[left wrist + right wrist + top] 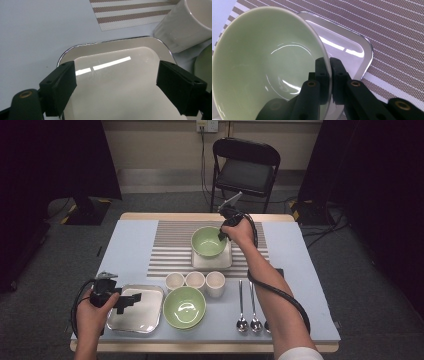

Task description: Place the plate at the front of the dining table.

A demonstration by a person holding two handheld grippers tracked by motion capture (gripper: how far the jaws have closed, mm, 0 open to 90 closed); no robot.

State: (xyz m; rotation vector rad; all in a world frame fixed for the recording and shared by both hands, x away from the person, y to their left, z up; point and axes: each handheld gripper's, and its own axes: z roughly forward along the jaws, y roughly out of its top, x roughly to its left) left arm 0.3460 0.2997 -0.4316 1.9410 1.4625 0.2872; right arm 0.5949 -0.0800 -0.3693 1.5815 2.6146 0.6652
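A pale green bowl [208,241] [262,57] sits on a shiny square tray [212,262] [359,53] at the middle of the striped mat [172,247]. My right gripper [222,235] [329,75] is shut on the bowl's right rim, one jaw inside and one outside. A second green bowl [184,306] stands near the front edge. Beside it lies another shiny tray [136,309] [117,82]. My left gripper [129,301] [116,85] hovers just over that tray's left part, open, with nothing between its jaws.
Three white cups [195,281] stand in a row behind the front bowl; one cup [185,22] is near the left gripper. Three spoons [248,307] lie at the front right. A black folding chair [245,167] stands beyond the table's far edge.
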